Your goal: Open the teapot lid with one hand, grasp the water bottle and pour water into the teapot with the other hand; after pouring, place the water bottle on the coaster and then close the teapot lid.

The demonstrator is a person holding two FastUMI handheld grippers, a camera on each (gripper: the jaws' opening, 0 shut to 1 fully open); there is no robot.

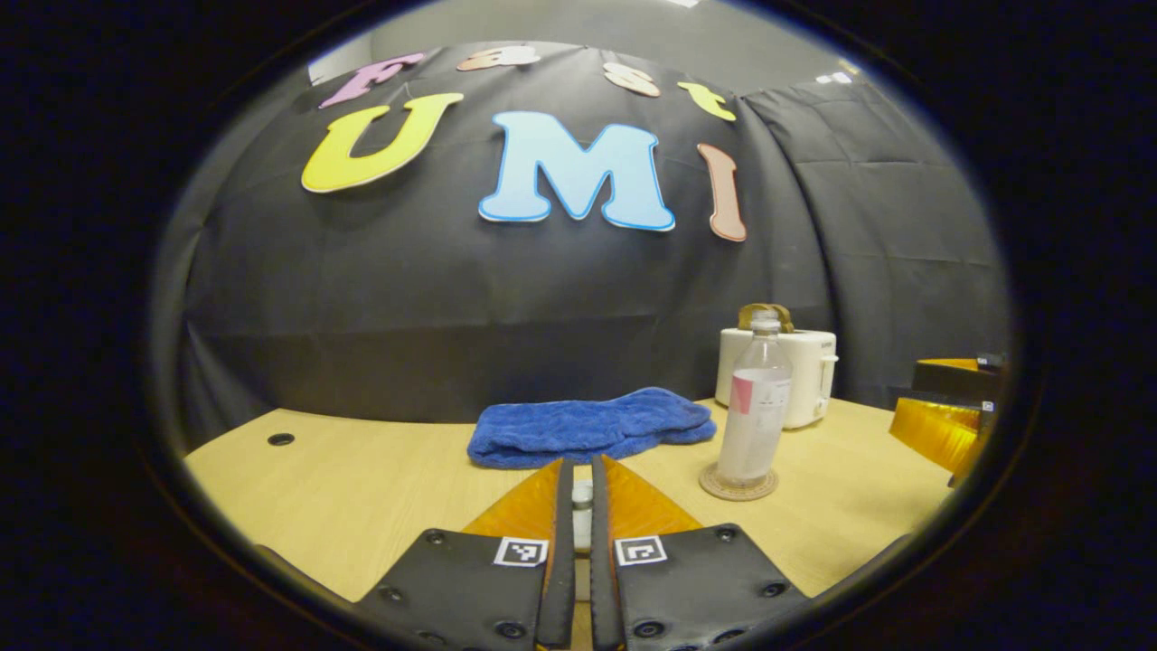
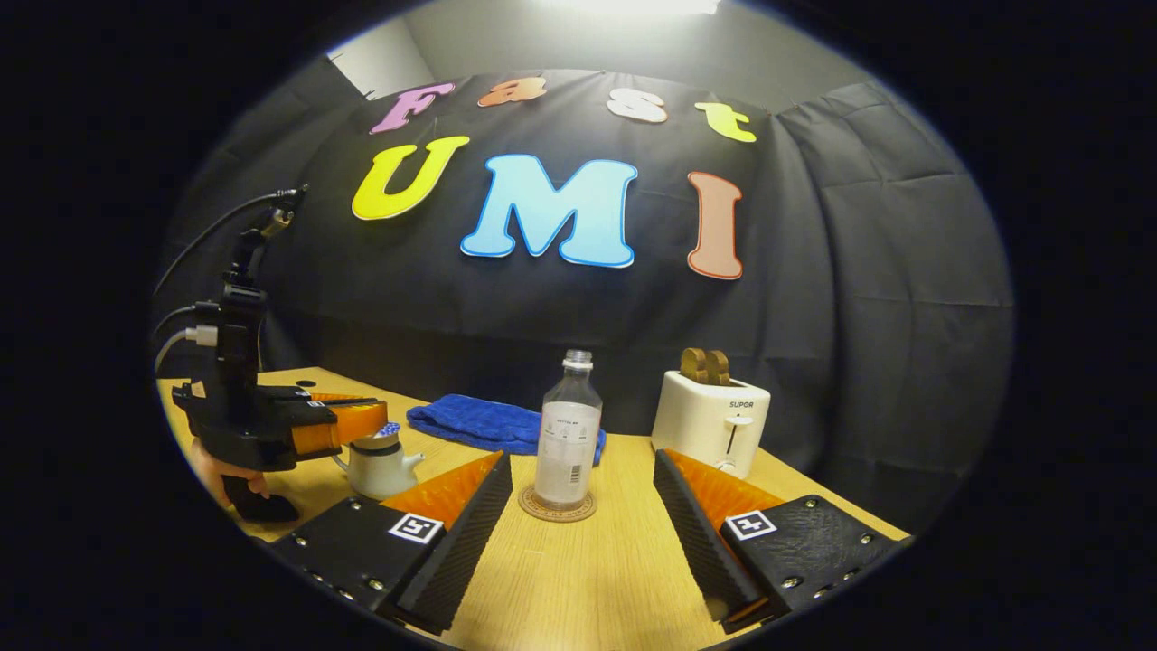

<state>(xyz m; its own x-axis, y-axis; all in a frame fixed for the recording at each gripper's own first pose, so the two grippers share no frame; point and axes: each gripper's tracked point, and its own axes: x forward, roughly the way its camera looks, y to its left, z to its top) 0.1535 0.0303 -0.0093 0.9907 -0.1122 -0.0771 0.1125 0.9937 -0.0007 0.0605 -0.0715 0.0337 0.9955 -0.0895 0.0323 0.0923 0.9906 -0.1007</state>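
Each gripper carries two flat black finger mounts, fastened with round-head screws at the corners and marked with one small square black-and-white fiducial tag per mount. On the right gripper (image 2: 583, 506), the inner finger faces are ribbed. In the right gripper view, the left gripper (image 2: 357, 425) shows a black body with a pistol-type handle, a black upright mast on top, and cables running from the mast and body.

Left claw (image 1: 583, 506) closed — right claw (image 2: 583, 506) agape
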